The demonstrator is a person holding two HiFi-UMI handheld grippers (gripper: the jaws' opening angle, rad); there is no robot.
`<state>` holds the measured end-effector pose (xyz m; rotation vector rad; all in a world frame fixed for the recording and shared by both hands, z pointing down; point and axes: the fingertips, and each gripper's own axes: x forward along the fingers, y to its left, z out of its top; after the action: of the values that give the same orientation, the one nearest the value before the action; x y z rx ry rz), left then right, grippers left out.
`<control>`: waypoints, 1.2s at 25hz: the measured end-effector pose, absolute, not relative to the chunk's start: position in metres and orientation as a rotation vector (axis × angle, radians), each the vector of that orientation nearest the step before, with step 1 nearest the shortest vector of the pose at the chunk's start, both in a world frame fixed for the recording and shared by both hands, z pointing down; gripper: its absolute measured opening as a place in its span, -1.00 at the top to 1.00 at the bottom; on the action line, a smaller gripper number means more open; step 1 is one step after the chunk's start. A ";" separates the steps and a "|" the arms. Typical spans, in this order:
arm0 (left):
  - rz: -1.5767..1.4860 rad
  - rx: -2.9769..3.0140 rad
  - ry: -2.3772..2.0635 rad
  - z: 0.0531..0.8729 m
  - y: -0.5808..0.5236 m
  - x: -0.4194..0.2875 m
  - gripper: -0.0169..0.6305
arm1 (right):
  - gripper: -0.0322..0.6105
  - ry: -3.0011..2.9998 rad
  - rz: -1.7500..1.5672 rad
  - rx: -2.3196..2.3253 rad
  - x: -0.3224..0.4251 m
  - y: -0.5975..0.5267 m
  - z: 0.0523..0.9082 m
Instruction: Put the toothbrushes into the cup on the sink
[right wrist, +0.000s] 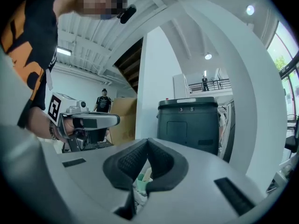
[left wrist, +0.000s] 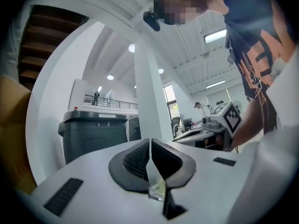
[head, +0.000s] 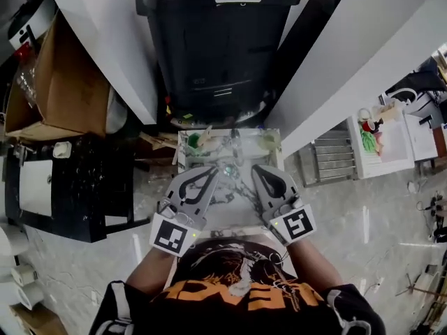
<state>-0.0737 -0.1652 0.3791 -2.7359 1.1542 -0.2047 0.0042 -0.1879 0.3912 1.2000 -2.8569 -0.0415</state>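
Seen from the head view, a small marble-topped sink (head: 229, 160) stands right in front of me. A green cup-like thing (head: 195, 142) sits at its back left corner. No toothbrush can be made out. My left gripper (head: 211, 174) and right gripper (head: 257, 169) hang side by side just above the sink's near half, both pointing away from me. The left gripper view has the left gripper (left wrist: 150, 144) shut, pads together with nothing between them. The right gripper (right wrist: 147, 144) is shut and empty too; something green (right wrist: 142, 179) shows below its pads.
A big black wheeled bin (head: 216, 40) stands behind the sink between two white columns. To the left are a cardboard box (head: 66, 82) and a black cabinet (head: 66, 180). On the right stand a white shelf unit (head: 387, 142) and a metal rack (head: 334, 160).
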 end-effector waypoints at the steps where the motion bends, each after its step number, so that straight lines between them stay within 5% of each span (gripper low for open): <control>1: -0.254 -2.715 1.138 0.377 -0.165 -0.072 0.84 | 0.86 -2.855 -0.047 1.220 0.008 -0.188 0.388; 6: 0.004 -2.772 1.229 0.346 -0.164 -0.048 0.88 | 0.86 -2.896 -0.044 1.287 0.031 -0.184 0.374; 30: -0.081 -2.761 1.297 0.356 -0.151 -0.007 0.88 | 0.86 -2.990 -0.107 1.081 0.034 -0.189 0.366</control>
<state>-0.0071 -0.1512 0.3561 -2.7615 1.2974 -0.0814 0.0343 -0.1894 0.3664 1.0815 -2.9896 -0.1074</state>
